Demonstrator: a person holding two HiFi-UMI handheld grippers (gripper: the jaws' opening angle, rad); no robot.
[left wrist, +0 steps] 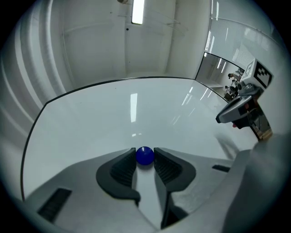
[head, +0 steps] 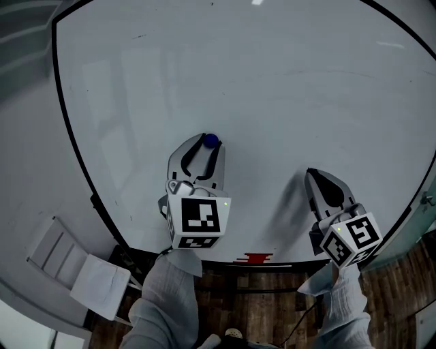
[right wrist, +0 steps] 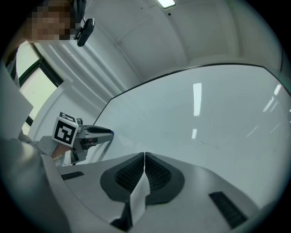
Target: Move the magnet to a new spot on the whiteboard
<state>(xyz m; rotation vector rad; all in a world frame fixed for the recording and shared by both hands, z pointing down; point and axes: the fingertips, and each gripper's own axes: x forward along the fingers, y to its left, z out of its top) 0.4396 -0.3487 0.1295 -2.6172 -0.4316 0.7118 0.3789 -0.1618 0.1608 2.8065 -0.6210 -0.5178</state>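
- Head view: we look steeply down on the whiteboard (head: 272,82), which fills most of the frame inside its dark rim. We hold the left gripper (head: 206,144) against the board near its middle, and the small blue magnet (head: 211,140) sits right at the tips of its jaws, on the board's surface. The right gripper (head: 315,178) is well apart, nearer the board's lower edge, its tips close to the surface. A small red mark (head: 255,258) lies on the board's bottom rim between our two sleeves.
- Left gripper view: we see the round blue magnet caught between the two ribbed pads (left wrist: 123,167), touching both of them at their very tips, so this claw is clamped on the magnet. The magnet rests on the white surface. The right gripper shows far off at the right, above the board. A ceiling light (left wrist: 137,11) glows at the top.
- Right gripper view: our jaws are pressed together, pad against pad, with nothing between them. The left gripper appears at the left edge, its tip on the board.
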